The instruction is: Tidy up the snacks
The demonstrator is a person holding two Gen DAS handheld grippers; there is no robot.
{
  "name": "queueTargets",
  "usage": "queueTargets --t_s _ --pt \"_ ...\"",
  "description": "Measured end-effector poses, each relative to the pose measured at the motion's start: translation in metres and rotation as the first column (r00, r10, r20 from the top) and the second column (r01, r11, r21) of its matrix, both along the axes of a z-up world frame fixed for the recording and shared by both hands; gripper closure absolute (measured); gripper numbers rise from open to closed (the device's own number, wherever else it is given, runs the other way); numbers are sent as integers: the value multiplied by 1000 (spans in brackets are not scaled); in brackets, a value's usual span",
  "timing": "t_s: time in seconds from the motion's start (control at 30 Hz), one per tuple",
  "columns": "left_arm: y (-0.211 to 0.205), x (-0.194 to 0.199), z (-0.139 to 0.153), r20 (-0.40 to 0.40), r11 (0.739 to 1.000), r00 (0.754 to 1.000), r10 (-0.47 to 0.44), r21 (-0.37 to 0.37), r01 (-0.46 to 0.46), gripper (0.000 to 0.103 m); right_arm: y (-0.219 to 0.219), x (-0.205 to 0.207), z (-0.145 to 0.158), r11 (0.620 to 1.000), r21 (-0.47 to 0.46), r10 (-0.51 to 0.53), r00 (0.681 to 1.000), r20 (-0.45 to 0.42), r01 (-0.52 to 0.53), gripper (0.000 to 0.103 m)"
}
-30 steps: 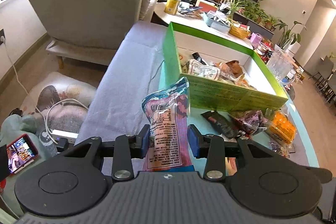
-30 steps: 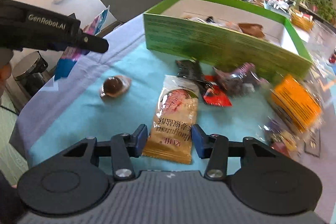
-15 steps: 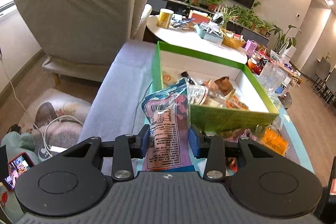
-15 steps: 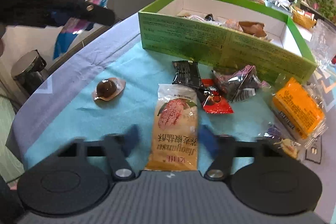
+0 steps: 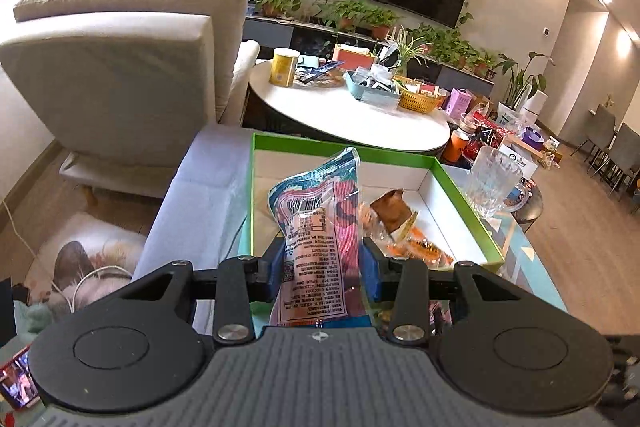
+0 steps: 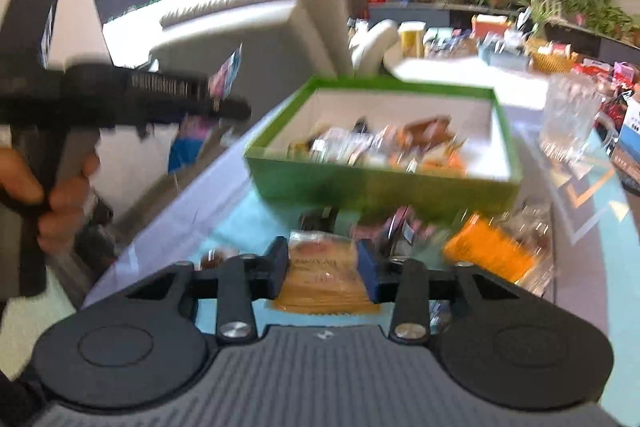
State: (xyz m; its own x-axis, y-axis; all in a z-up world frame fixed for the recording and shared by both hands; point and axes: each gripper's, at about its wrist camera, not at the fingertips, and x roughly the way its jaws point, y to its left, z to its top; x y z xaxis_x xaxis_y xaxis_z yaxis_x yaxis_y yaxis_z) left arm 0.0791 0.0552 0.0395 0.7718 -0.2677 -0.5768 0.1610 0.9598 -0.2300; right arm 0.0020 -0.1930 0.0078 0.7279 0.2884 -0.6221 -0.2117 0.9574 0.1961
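Observation:
My left gripper (image 5: 322, 263) is shut on a pink and blue snack packet (image 5: 316, 219), which stands upright between the blue pads above the near wall of the green box (image 5: 460, 187). Several wrapped snacks lie inside the box. In the blurred right wrist view my right gripper (image 6: 323, 263) has its jaws closing tight on a yellow-orange biscuit packet (image 6: 320, 283), and the pads press its sides. The green box (image 6: 360, 187) lies just beyond it. At the left of that view a hand holds the left gripper (image 6: 228, 107) with its packet (image 6: 192, 143).
Loose snacks lie on the teal cloth before the box: an orange packet (image 6: 488, 255), dark wrappers, a brown sweet (image 6: 212, 259). A glass jug (image 5: 494, 183) stands right of the box. Behind are a cluttered round white table (image 5: 352, 115) and a cream armchair (image 5: 120, 87).
My left gripper rose and carried its packet from beside the box to over it. My right gripper shut on the yellow-orange packet and lifted, blurring the view.

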Motion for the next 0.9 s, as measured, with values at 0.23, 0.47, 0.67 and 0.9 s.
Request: queueTargets --t_s 0.23,0.47,0.67,0.9 --pt "-16 18 3 5 1000 1000 -22 8 22 66 -25 18 13 999 -1 -54 998 40 54 86" --pt "-21 31 -8 -34 999 999 -23 27 24 66 -17 9 -40 983 -166 61 992 -113 -80 41" --pt "-28 45 -11 -45 999 999 -30 29 31 66 -68 -3 -48 988 -68 -148 980 -134 140 41" --pt "-40 55 -15 -62 998 996 -57 35 59 66 -77 9 -75 978 -86 -204 954 -218 190 41"
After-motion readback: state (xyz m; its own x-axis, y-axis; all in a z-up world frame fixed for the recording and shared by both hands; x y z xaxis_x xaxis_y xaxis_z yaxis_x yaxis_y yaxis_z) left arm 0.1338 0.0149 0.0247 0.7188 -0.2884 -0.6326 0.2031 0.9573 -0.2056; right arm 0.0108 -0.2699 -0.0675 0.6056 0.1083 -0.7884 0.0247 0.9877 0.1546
